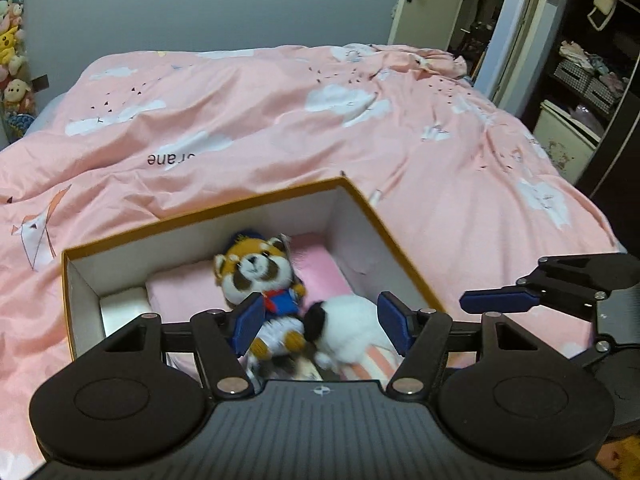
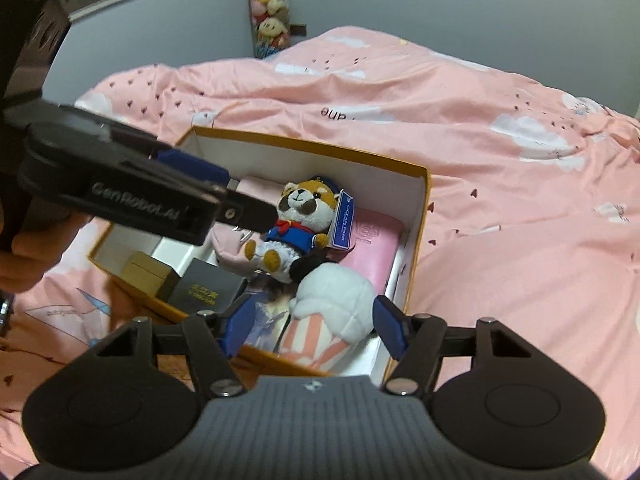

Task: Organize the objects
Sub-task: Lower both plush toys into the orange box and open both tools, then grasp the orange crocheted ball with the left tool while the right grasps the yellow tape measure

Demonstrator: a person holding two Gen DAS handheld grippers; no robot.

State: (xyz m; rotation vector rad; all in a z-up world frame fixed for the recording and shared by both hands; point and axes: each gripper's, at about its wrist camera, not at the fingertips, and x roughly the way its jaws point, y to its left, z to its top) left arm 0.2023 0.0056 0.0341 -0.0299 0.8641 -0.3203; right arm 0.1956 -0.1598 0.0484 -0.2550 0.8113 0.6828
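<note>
Jaws open, box (image 2: 420, 184) w/ plush toys (image 2: 304, 216)

A bed is covered by a pink duvet (image 1: 280, 120) printed with white clouds and small dark birds; its cloth is rumpled into folds. A tall column of soft toys (image 2: 269, 8) is seen against the grey wall (image 1: 200, 0) behind the bed. A pale door (image 1: 428, 0) with a dark handle is seen standing open beyond the bed. Dark shelves (image 1: 592, 64) filled with patterned baskets and folded cloth are found beside the doorway.
</note>
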